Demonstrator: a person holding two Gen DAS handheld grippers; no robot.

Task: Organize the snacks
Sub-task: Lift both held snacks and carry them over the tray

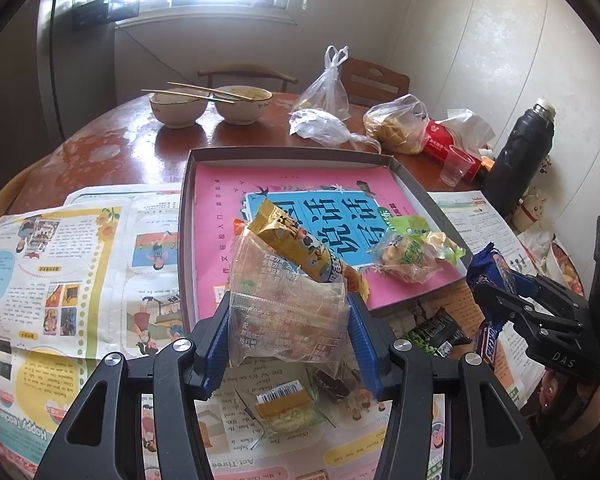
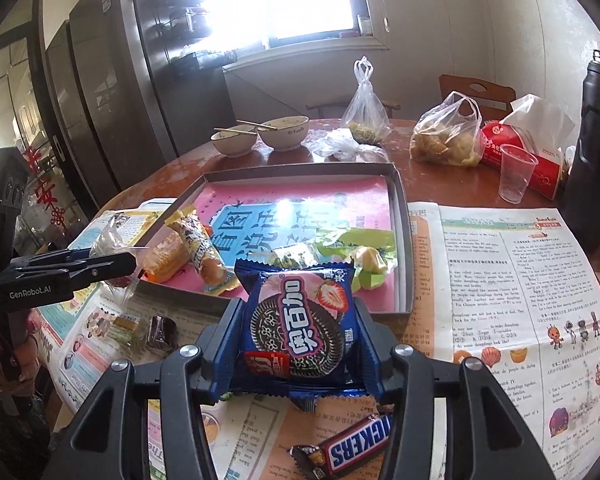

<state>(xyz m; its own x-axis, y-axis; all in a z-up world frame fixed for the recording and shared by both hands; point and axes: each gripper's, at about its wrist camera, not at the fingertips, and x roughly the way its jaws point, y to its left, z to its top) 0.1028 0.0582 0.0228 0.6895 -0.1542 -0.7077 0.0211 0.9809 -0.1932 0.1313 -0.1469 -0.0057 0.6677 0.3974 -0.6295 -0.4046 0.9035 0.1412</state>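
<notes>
Left gripper (image 1: 288,320) pinches a clear packet (image 1: 284,304) between part-closed jaws — right gripper (image 2: 300,336) likewise clamps a blue cookie pack (image 2: 300,320); tray (image 2: 404,240) just ahead.

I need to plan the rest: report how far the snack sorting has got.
Done: a yellow snack tube and a green-wrapped snack lie in the tray. In hand: the left gripper holds a clear packet, the right gripper a blue cookie pack. Left: a Snickers bar and small packets on the newspaper.
</notes>
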